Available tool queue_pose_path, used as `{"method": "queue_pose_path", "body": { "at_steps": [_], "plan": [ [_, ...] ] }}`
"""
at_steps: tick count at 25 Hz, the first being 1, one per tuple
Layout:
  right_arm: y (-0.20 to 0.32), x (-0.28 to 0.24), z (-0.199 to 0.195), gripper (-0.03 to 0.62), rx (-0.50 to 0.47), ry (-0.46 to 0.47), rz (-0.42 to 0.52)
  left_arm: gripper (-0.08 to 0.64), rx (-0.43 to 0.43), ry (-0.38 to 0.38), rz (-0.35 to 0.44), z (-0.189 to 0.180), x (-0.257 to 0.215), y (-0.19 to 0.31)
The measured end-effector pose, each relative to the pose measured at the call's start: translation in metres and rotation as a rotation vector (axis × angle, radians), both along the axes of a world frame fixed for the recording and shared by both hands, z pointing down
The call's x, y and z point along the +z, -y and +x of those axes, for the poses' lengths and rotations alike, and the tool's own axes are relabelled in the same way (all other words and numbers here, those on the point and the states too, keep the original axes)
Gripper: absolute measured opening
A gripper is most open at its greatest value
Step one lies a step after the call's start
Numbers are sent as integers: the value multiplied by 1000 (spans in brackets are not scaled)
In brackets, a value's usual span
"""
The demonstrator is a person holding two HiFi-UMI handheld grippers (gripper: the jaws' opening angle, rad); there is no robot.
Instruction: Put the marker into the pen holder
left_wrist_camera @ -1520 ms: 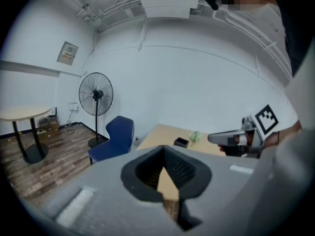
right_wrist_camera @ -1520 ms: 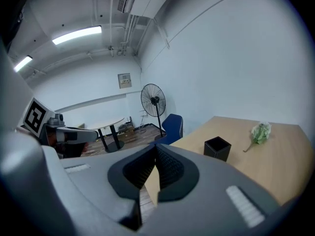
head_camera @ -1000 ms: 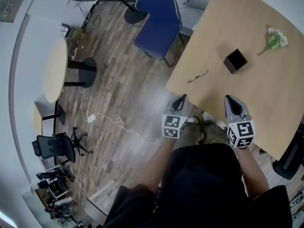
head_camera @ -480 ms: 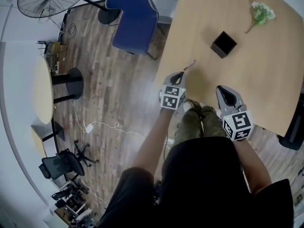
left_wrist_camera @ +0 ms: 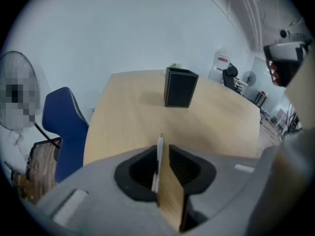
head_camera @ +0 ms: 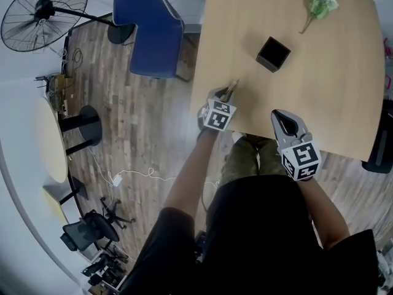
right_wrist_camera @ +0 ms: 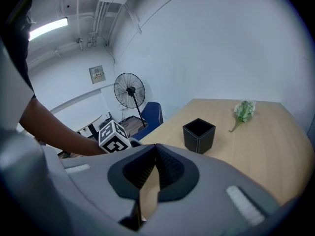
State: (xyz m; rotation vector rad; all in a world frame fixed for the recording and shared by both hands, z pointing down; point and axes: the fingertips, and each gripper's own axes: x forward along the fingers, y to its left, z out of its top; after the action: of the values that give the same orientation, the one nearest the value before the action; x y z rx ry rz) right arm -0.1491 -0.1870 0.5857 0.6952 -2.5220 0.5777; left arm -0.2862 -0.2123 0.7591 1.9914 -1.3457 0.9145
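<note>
A thin white marker (head_camera: 233, 89) lies near the wooden table's left edge, its far end sticking out past my left gripper (head_camera: 226, 95). In the left gripper view the marker (left_wrist_camera: 158, 160) runs up between the jaw tips, which are closed in against it. The black square pen holder (head_camera: 273, 53) stands upright and open-topped further in on the table, straight ahead of the left gripper (left_wrist_camera: 180, 87). My right gripper (head_camera: 282, 118) hovers at the table's near edge, jaws together and empty. The pen holder (right_wrist_camera: 199, 134) stands in front of it.
A green flower sprig (head_camera: 317, 4) lies at the table's far side. A blue chair (head_camera: 149, 31) stands just left of the table (head_camera: 344, 85), with a floor fan (head_camera: 43, 11) beyond it. My legs are at the near edge.
My left gripper has moved forward from off the table edge onto the marker. The right gripper came up to the near edge, and the head view has swung over the table.
</note>
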Motion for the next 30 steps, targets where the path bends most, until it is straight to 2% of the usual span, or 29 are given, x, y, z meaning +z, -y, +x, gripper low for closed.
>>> {"method": "queue_pose_path", "body": {
  "at_steps": [10, 15, 18, 23, 27, 30],
  "plan": [
    [26, 22, 28, 2, 84, -54, -6, 89, 116, 83, -135, 9, 35, 22],
    [29, 29, 43, 2, 119, -65, -20, 72, 111, 83, -204, 10, 42, 22],
    [24, 30, 49, 2, 126, -69, -27, 55, 126, 100, -212, 12, 42, 22],
    [19, 23, 58, 2, 140, -50, -22, 51, 110, 87, -195, 12, 35, 21],
    [24, 10, 74, 2, 168, -25, -8, 51, 79, 52, -193, 21, 15, 18],
    [27, 0, 84, 2, 187, -20, 3, 51, 58, 44, -150, 26, -15, 19]
  ]
}}
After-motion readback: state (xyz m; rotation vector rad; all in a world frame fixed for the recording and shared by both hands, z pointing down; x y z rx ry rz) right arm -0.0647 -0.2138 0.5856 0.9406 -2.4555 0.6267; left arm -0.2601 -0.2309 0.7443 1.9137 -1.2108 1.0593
